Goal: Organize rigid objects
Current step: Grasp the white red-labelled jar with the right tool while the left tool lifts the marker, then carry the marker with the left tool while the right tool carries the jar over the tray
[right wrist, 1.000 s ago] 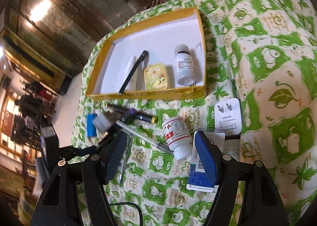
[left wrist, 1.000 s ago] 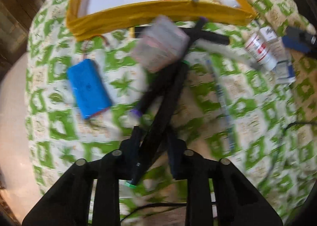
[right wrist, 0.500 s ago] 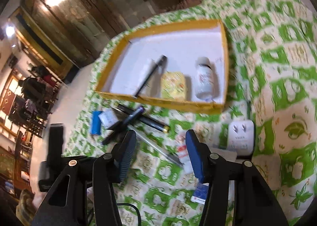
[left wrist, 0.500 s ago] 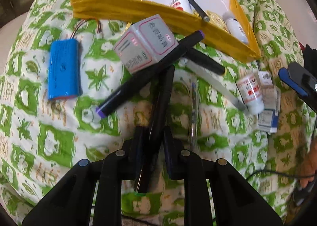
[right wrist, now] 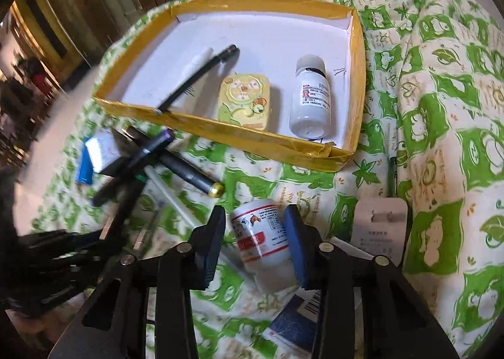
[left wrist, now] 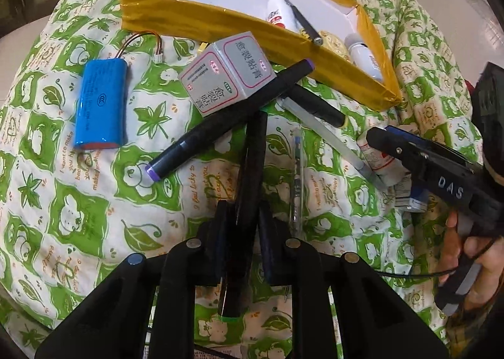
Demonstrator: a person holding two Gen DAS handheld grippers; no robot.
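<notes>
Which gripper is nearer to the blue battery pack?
Left. The left gripper holds a black pen a little right of the battery pack; the right gripper grips a white bottle farther away.

Warm dim light; fisheye-bent edges; left background possibly motion-blurred.

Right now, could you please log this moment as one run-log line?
left gripper: shut on black pen | right gripper: shut on white bottle | tray: four items inside
</notes>
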